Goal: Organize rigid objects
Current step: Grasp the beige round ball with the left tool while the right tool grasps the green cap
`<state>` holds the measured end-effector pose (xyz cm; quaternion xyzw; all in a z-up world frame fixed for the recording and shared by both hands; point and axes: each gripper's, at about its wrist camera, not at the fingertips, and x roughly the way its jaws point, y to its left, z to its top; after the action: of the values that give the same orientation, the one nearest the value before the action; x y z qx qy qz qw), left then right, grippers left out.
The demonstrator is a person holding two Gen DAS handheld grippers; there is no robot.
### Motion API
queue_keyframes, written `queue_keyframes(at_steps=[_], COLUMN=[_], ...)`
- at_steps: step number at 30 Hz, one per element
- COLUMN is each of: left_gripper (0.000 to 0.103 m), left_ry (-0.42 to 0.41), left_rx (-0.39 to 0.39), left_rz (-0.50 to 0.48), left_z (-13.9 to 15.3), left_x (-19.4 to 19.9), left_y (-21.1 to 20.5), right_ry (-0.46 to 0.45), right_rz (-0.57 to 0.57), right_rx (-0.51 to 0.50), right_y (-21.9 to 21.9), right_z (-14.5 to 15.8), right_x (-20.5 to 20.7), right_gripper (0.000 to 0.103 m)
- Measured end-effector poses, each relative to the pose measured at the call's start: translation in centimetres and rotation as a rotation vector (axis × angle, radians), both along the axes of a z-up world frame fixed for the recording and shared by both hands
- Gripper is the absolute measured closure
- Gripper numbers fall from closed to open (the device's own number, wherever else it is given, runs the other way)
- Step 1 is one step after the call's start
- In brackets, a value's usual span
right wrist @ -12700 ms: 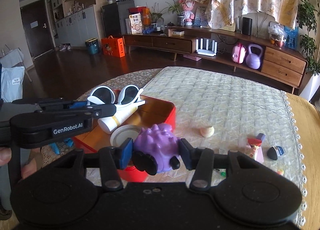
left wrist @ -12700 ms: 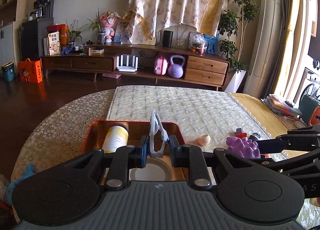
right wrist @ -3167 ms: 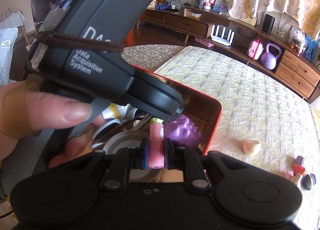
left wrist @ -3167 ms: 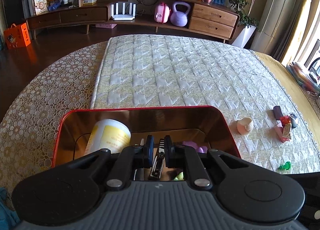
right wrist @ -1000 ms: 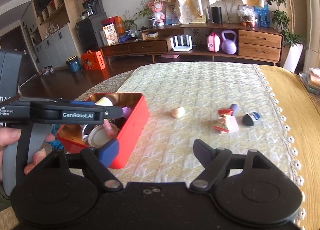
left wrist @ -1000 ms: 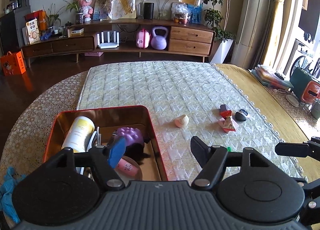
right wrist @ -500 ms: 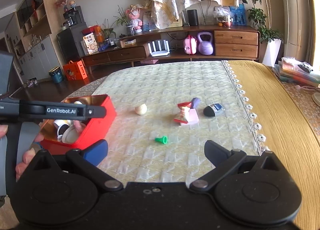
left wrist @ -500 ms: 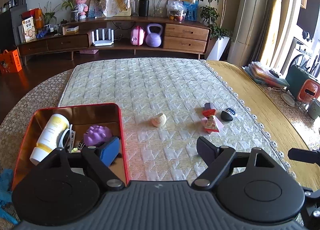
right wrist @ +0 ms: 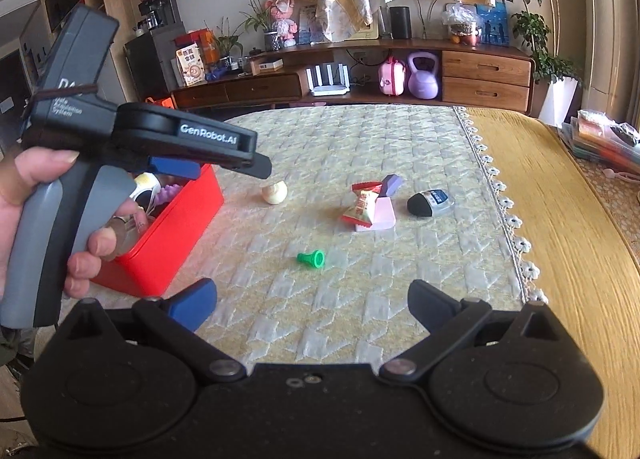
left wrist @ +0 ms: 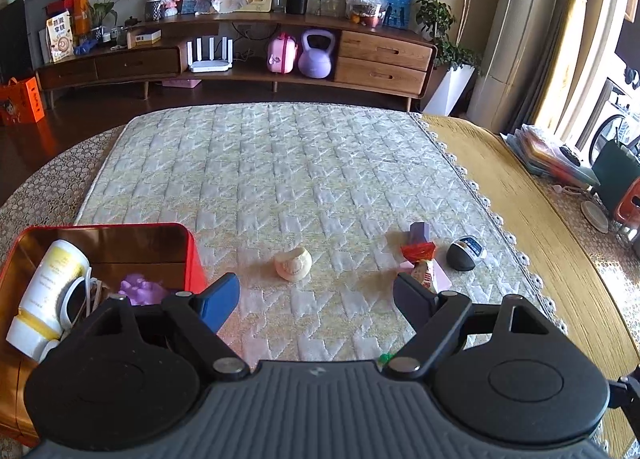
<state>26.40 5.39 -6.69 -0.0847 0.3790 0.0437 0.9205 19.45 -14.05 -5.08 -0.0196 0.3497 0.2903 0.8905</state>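
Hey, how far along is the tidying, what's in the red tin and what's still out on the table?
Done: the red tin already holds a cream tube, white sunglasses and a purple spiky toy.
In hand: nothing; the left gripper and right gripper are both open and empty.
Left: the shell-like piece, snack packet, pink block, purple block, black gadget and green cap.

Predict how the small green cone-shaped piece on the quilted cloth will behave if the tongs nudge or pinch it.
The green piece lies on its side and tapers, so it would probably roll in a curve. It looks like light plastic, likely to skid or pop out of a pinch.
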Motion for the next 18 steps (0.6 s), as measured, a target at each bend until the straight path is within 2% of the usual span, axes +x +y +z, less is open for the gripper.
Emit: queue_keyframes(at_steps=[3,12,18], left_gripper=[0.019,0.019,0.019], left_ry=[0.012,0.045,0.051], left_rx=[-0.018,0.011,0.031], left_rz=[0.012,0.046,0.068], left_z=[-0.8,-3.1,-4.5], left_x=[1.3,4.6,5.7], left_y=[0.3,0.2,0.4], right_ry=[0.003,0.007,-0.011], right_rz=[0.027,0.079,0.121], right_rx=[-0.021,-0.074,-0.114], right_y=[0.8,2.9,4.8], right_z=[-0.5,-2.1,-2.9], right_x=[0.6,3.2,4.9], right_gripper=[0.003,0.011,0.024])
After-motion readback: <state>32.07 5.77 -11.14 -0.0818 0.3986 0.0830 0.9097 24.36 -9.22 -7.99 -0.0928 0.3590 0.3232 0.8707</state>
